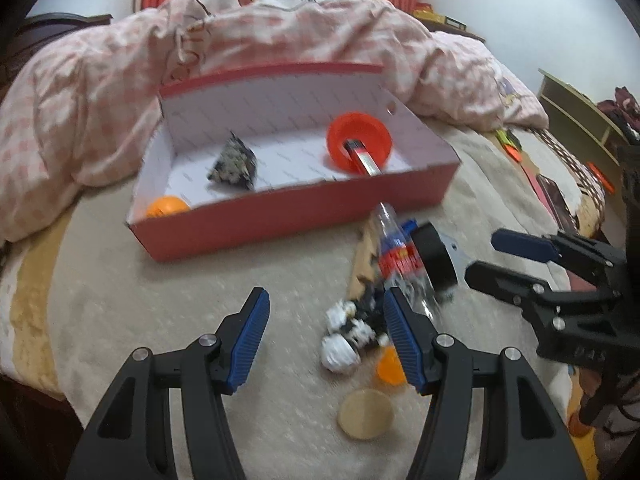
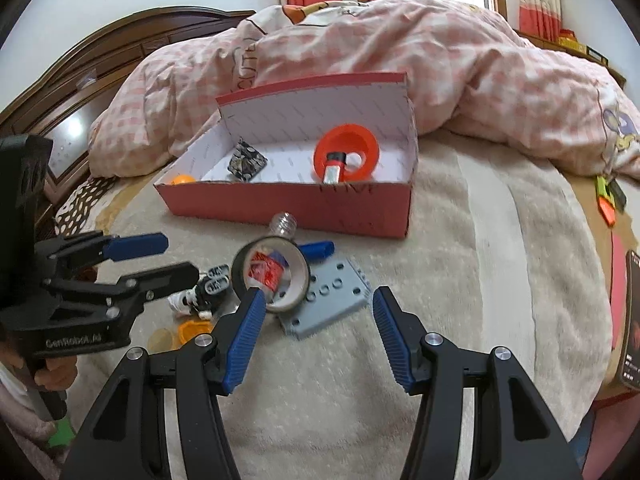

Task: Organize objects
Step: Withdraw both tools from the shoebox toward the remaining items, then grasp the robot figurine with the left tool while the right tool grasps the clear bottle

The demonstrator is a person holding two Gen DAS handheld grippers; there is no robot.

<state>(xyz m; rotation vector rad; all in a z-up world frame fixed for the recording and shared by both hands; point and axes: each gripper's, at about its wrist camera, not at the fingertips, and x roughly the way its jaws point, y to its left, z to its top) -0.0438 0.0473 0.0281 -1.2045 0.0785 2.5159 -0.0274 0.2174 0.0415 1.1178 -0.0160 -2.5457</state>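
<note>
Two grippers, my left and right, both with jaws apart and empty. One clear bottle lies near the red box, neck pointing far toward it. Two orange balls: one in the box, one loose.

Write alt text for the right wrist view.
The open right gripper hovers over a bed, its fingers empty, near a tape roll and grey plate. Behind sits a red box holding an orange funnel.
</note>
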